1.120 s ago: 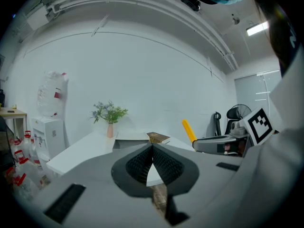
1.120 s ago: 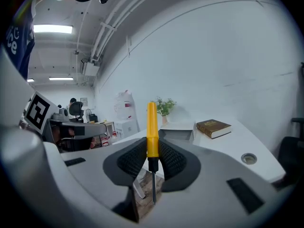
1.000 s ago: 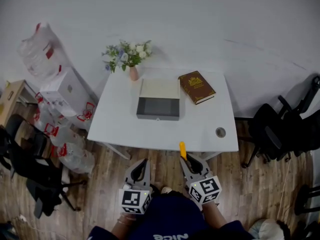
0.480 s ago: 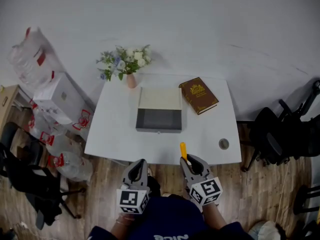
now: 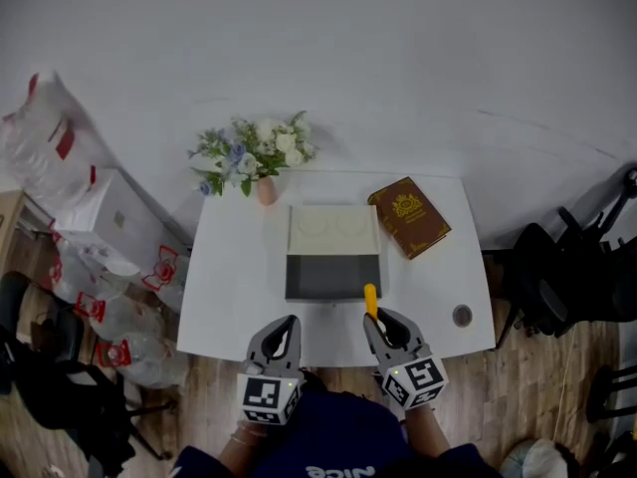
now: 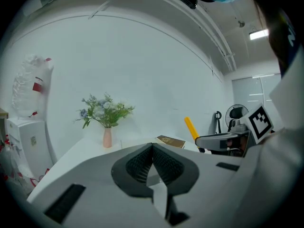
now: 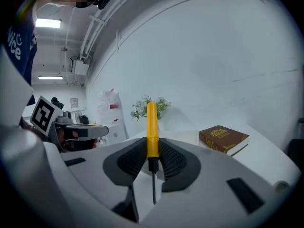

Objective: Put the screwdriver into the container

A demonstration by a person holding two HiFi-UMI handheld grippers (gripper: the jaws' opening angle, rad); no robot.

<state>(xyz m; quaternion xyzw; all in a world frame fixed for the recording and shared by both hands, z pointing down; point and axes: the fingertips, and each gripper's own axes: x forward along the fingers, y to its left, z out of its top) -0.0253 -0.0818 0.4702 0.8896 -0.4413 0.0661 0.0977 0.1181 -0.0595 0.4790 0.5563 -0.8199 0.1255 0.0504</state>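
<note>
Closed in on white table (image 5: 229, 277) since a second back; now reaching over its near edge. Clamped in right gripper (image 7: 152, 159): yellow-handled screwdriver (image 7: 152, 127), handle forward, metal tip trailing. Handle end seemingly at front wall of open grey container (image 5: 332, 277), though hard to judge from above. Left gripper (image 6: 152, 163) pinched together on nothing, idle alongside. Risks: letting go too early, then a roll off the table edge; snagging the front wall on a low approach; pivoting in the pads, gripped so near the handle's base.
</note>
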